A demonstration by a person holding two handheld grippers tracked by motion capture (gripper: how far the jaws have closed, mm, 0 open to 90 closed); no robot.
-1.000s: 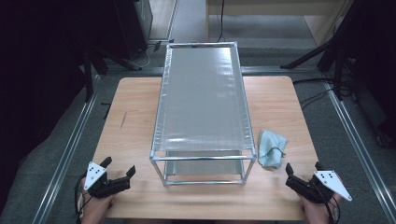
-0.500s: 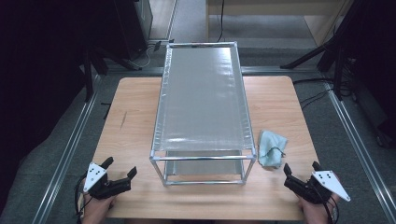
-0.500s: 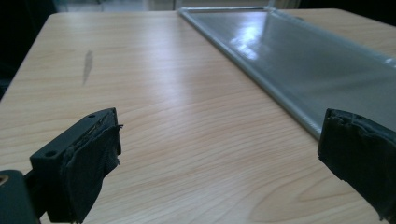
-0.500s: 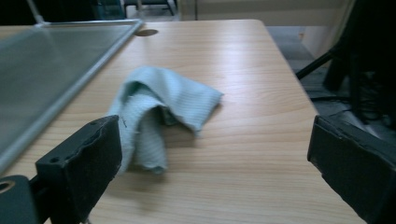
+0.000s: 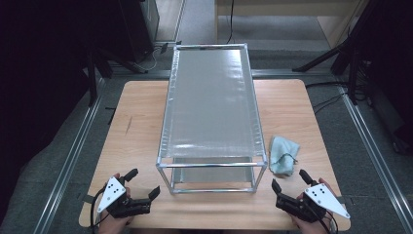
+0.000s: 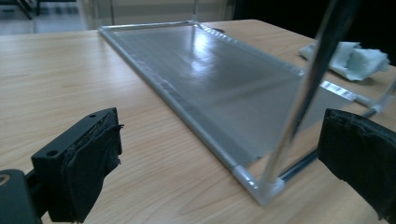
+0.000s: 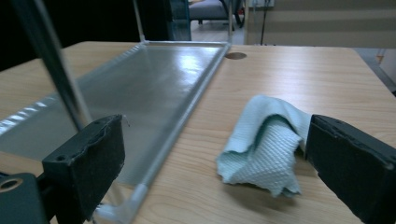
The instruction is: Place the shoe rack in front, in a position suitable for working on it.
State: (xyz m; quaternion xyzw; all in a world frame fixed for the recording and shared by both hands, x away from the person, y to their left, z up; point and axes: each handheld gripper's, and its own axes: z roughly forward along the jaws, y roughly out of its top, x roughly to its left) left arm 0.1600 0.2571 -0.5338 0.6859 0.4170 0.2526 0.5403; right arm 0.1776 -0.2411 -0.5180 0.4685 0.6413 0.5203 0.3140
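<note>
A rack [image 5: 212, 112] is standing mid-table [image 5: 136, 122], a cloth [image 5: 283, 155] is lying just right of its near end (not touching), and the left gripper [image 5: 144, 184] and right gripper [image 5: 289, 185] are flanking that end.

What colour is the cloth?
Pale blue-green cloth, with a waffle weave; clearest in the right gripper view.

1 light wooden table w/ rounded corners [image 5: 141, 112], 1 long clear-walled box w/ silver metal frame [image 5: 212, 102], 1 crumpled pale green cloth [image 5: 283, 154], 2 black two-jaw grippers: left [image 5: 141, 185] & right [image 5: 291, 184], each w/ 1 grey 3-cornered plate
</note>
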